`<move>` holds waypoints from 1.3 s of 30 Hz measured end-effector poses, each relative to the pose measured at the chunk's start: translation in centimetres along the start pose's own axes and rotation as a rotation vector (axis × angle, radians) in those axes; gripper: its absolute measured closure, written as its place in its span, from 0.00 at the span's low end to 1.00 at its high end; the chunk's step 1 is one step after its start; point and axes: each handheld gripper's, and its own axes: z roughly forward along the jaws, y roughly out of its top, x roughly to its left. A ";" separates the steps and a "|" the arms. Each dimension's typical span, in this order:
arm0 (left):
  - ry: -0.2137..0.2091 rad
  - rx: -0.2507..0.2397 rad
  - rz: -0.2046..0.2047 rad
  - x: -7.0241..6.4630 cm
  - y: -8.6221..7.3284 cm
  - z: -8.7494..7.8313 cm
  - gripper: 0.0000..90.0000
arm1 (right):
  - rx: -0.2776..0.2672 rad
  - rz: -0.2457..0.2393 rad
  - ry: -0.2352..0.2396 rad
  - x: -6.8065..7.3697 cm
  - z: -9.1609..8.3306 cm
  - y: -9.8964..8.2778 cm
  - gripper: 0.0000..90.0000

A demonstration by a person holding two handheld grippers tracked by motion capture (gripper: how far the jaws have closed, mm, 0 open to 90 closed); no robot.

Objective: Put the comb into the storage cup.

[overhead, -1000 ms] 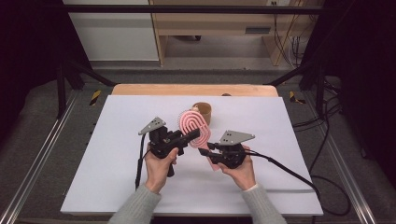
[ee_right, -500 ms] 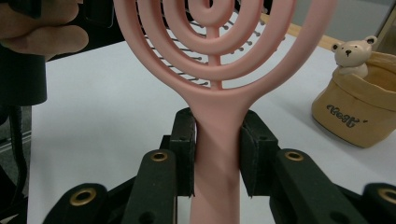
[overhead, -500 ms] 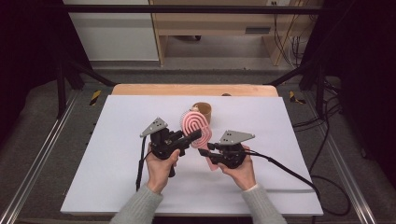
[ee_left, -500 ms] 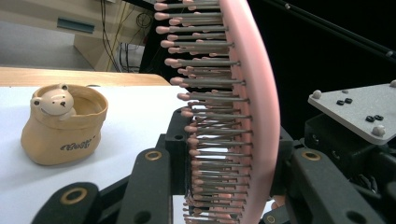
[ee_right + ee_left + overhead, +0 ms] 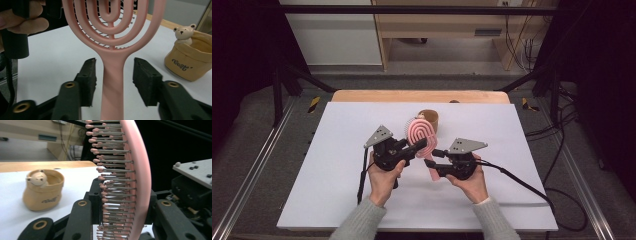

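Pink hairbrush (image 5: 421, 132) held up above the white table (image 5: 337, 190), near the bear pot (image 5: 430, 119). Left tongs (image 5: 421, 145) clamped on its head; right tongs (image 5: 114, 75) just opening, pads clear of the handle. Risk: brush pivoting or slipping from the single hold.

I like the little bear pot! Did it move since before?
No. The tan fabric pot with the bear sits at the same spot by the wooden strip at the table's far edge.
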 end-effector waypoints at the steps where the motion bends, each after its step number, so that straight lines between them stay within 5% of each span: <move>1: 0.011 -0.001 0.010 0.0 0.0 0.0 0.71 | -0.003 -0.001 -0.007 0.0 0.0 0.0 0.49; 10: 0.076 0.007 0.053 -0.2 0.4 0.0 0.71 | -0.005 0.023 -0.083 -0.2 0.6 -0.2 0.10; 14: 0.093 0.008 0.060 -0.4 0.4 0.1 0.71 | 0.006 0.050 -0.108 -0.3 0.6 -0.2 0.03; 29: 0.105 0.023 0.087 -2.1 0.3 1.4 0.71 | 0.012 0.062 -0.126 -0.3 0.8 -0.3 0.07; 39: 0.102 0.030 0.094 -2.9 0.0 2.2 0.71 | 0.015 0.054 -0.110 -0.2 1.0 -0.4 0.29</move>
